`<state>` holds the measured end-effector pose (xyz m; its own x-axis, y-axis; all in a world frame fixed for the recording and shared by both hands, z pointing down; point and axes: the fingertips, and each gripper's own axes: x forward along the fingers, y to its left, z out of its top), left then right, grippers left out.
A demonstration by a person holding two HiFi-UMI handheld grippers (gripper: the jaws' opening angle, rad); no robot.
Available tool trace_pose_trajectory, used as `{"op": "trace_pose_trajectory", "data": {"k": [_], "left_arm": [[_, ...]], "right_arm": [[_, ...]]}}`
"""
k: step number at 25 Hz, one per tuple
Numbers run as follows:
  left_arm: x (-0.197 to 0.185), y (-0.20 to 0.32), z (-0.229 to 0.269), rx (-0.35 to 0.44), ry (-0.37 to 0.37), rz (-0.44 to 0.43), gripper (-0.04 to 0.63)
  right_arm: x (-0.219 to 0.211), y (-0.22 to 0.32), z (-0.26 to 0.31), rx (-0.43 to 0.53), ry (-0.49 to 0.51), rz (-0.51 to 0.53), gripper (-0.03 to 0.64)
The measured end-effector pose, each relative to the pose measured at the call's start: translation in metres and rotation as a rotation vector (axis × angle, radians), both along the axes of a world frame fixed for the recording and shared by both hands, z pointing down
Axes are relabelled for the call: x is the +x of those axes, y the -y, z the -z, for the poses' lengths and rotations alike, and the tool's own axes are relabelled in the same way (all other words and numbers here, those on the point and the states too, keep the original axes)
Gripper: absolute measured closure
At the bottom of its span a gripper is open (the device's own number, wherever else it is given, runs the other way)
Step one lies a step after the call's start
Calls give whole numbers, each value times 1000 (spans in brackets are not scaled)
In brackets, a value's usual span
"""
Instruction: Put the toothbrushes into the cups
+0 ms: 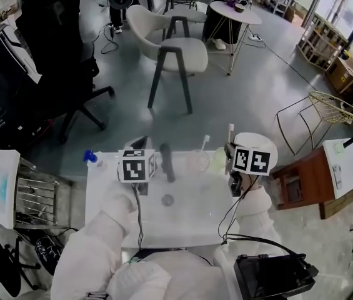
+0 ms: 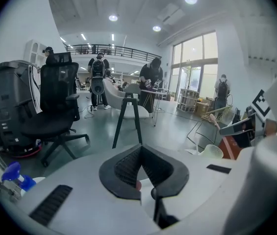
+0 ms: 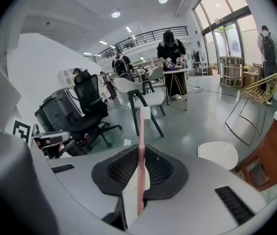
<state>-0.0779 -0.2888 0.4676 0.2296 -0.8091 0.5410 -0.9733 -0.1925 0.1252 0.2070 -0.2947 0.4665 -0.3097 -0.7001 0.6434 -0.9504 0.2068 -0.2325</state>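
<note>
My right gripper is shut on a pink toothbrush, which stands upright between the jaws with its white bristle head on top. In the head view that toothbrush rises just right of a pale green cup. Beside it stands a clear cup with a white toothbrush leaning in it. My left gripper hovers over the left part of the white table. Its jaws are pressed together and nothing sticks out of them. In the left gripper view the green cup stands at the right.
A blue spray bottle stands at the table's far left corner. A dark long object and a small round thing lie mid-table. Chairs, an office chair and a wooden side table surround it.
</note>
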Motion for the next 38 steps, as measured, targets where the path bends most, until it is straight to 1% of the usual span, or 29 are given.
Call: {"op": "trace_pose_trajectory", "data": {"k": [7,15,22,27,28,30,34,38], "left_arm": [[-2,15,-4,-10,1,12,597],[-6,20,-25,-50,-12,26,597],[-3,17,-42,-89,-21,32,597],[0,10,-54,-118,-31,29,597],[1,9,-56,-122,-32,28,597],[0,6,-59,-127,-32,30,597],[-1,-5,-56,-130,-37,34,597],[0,-6,-57,-130,-38,38,597]], "right_arm": [[9,24,0,41,-8,-17,561],[11,44,-8,70,8,-39,561],[9,46,-27,45,0,-37,561],[6,35,-43,-9,-44,-11,560],[5,33,-45,-20,-47,-4,553],[3,27,-49,-36,-47,2,518],[5,13,-45,-37,-46,-9,508],[6,11,-44,-34,-44,-14,506]]}}
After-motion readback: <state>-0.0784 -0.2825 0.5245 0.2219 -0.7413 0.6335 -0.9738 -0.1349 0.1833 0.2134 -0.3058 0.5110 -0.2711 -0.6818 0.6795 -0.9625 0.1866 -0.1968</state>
